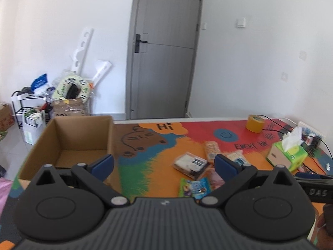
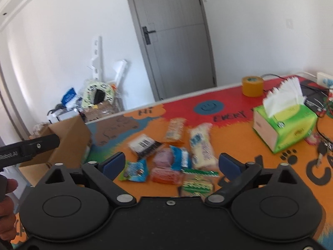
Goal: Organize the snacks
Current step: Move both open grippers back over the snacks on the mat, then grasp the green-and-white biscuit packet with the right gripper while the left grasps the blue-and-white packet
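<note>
Colourful mat [image 2: 239, 141] covers your table. Nearest you, your right gripper [image 2: 171, 162] has its fingers spread wide with nothing in them, hovering over the snack pile [image 2: 177, 158] mid-mat. Your left gripper [image 1: 164, 163] is wide and empty too. Cardboard box [image 1: 68, 143] sits at the left edge, tissue box [image 2: 287, 125] toward the right edge, tape roll [image 2: 252, 86] by the far edge.

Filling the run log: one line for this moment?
stage: approach | left gripper: open, empty | right gripper: open, over snack pile | cardboard box: empty
</note>
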Demonstrator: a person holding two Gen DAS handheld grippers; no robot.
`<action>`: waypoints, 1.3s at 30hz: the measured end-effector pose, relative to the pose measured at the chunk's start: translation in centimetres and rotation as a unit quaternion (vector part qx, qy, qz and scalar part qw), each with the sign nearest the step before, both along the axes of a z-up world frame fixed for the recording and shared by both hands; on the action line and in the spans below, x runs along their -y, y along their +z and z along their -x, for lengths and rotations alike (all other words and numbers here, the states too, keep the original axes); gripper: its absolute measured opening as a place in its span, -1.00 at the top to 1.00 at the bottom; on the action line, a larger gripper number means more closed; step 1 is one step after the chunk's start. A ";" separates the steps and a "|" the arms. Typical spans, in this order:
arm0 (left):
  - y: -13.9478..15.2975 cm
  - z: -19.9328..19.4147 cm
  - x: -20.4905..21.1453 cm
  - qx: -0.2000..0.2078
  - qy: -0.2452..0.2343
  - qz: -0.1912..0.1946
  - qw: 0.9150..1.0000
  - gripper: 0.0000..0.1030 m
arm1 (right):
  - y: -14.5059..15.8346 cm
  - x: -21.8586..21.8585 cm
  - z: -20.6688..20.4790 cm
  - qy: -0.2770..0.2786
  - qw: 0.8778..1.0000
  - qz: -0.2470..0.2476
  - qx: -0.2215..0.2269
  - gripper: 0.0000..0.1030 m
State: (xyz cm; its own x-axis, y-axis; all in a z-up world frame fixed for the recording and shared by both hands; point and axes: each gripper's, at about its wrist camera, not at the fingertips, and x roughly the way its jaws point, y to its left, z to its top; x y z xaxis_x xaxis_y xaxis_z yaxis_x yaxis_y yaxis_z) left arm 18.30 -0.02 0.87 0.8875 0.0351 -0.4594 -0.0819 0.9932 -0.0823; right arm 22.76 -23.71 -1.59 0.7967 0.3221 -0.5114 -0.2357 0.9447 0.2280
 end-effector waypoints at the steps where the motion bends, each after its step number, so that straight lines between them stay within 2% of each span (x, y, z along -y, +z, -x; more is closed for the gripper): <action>1: -0.2 -0.2 0.3 -0.003 -0.005 0.000 1.000 -0.97 | -0.3 0.2 -0.1 -0.003 1.000 0.001 -0.005 -0.80; 4: -1.0 -1.0 1.2 -0.013 -0.019 0.003 1.000 -0.96 | -1.3 0.4 -0.6 -0.010 1.000 0.004 -0.022 -0.69; 8: -2.4 -2.0 2.0 -0.029 -0.028 0.002 0.999 -0.95 | -2.4 0.5 -1.0 -0.011 0.999 0.011 -0.036 -0.66; 19: -6.5 -4.7 2.6 -0.080 -0.029 0.012 0.996 -0.93 | -5.5 0.1 -3.0 -0.012 0.996 0.036 -0.077 -0.48; 21: -7.2 -5.1 2.6 -0.086 -0.026 0.014 0.996 -0.91 | -6.0 0.1 -3.3 -0.012 0.996 0.040 -0.083 -0.40; 27: -8.5 -6.6 2.7 -0.098 -0.029 0.023 0.995 -0.87 | -7.0 -0.1 -4.3 -0.018 0.994 0.047 -0.097 -0.20; 32: -9.4 -7.9 2.9 -0.104 -0.026 0.028 0.994 -0.85 | -7.8 0.1 -4.8 -0.021 0.993 0.053 -0.104 -0.12; 34: -9.6 -8.4 3.2 -0.107 -0.025 0.030 0.994 -0.84 | -7.8 0.0 -4.8 -0.021 0.993 0.066 -0.098 0.03; 39: -10.0 -9.5 4.0 -0.108 -0.022 0.025 0.994 -0.85 | -7.8 0.3 -5.0 -0.026 0.992 0.069 -0.098 0.03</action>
State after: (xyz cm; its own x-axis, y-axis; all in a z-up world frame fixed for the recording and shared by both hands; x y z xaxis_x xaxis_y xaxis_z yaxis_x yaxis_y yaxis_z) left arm 27.77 -4.02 -9.18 0.7685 -0.0298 -0.6391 -0.0589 0.9914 -0.1171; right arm 27.77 -24.06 -9.40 0.6910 0.1990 -0.6949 -0.1492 0.9799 0.1323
